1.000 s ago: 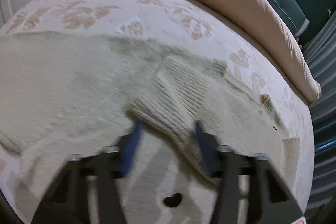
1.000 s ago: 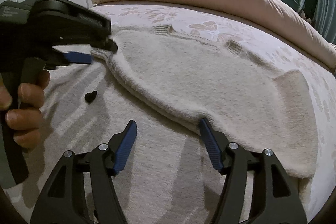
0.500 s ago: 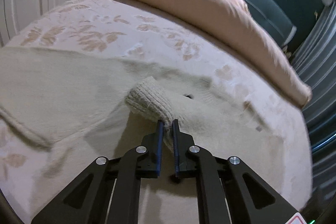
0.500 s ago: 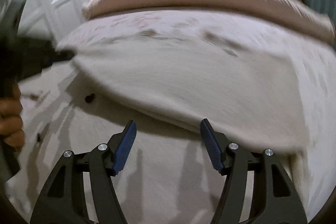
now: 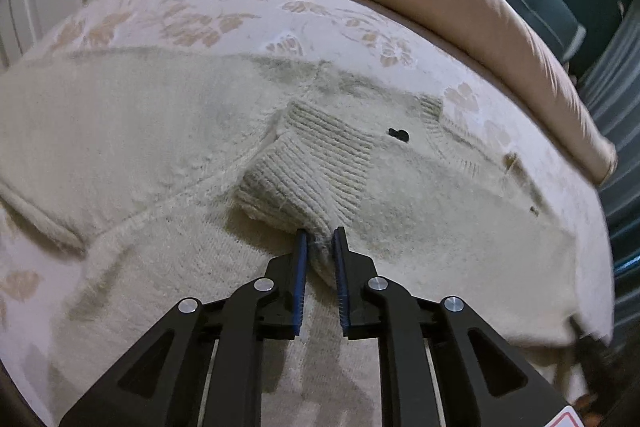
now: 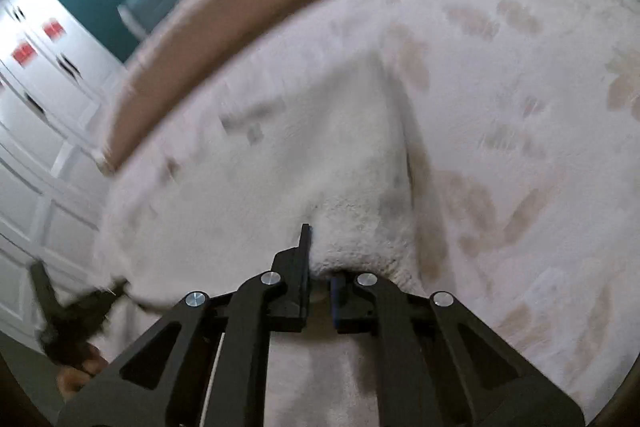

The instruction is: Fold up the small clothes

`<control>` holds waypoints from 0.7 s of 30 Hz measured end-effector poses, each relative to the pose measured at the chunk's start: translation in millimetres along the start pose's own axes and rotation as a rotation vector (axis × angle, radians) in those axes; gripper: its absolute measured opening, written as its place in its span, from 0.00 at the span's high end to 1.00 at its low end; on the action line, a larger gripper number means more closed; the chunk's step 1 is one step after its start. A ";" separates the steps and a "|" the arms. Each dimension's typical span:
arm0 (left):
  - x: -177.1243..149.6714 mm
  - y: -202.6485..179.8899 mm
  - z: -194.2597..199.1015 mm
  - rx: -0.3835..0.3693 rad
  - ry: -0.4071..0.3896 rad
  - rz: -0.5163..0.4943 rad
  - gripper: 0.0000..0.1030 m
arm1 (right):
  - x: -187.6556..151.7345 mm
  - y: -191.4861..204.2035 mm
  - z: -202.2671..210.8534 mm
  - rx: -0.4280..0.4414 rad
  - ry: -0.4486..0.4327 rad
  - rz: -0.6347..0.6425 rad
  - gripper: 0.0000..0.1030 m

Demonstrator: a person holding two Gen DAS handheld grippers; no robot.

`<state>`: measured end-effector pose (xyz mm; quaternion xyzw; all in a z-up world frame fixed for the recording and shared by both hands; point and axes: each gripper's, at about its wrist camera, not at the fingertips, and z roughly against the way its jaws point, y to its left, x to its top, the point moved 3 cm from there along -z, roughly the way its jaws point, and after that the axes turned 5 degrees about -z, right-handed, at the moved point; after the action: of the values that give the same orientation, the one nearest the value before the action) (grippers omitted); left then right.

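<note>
Pinching the sweater's ribbed cuff in our left gripper, jaws easing slightly, right gripper clamped on its hem; we are keeping the sweater flat on the bed.

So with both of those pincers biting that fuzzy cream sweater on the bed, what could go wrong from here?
The left gripper pinches only the ribbed cuff edge, and its jaws are easing open, so the cuff may slip free. The right gripper grips a bunched sweater edge; pulling could drag the layers askew.
</note>
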<state>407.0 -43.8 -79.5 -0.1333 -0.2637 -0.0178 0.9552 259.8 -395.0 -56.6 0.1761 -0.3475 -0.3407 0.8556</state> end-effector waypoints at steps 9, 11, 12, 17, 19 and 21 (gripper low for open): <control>-15.6 -21.2 -6.5 0.121 -0.001 -0.149 0.89 | -3.2 -11.2 -11.8 -0.157 -0.003 0.095 0.94; -16.9 -23.3 -7.3 0.140 -0.004 -0.167 0.89 | -4.6 -7.5 -9.6 -0.168 -0.003 0.113 0.93; -16.8 -23.8 -7.2 0.144 -0.004 -0.171 0.89 | -5.5 -7.4 -10.5 -0.179 0.002 0.122 0.92; -16.0 -24.1 -9.3 0.152 -0.004 -0.181 0.89 | -16.4 -15.4 11.6 -0.183 -0.020 0.118 0.90; -16.6 -24.2 -9.0 0.155 -0.007 -0.185 0.89 | -21.2 -15.7 21.8 -0.187 -0.048 0.108 0.90; -16.8 -24.9 -8.7 0.160 -0.009 -0.190 0.89 | -21.4 -10.9 30.1 -0.193 -0.078 0.104 0.89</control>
<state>394.3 -70.7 -89.2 -0.0314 -0.2801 -0.0863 0.9556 222.0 -389.6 -51.7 0.0610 -0.3547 -0.3343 0.8710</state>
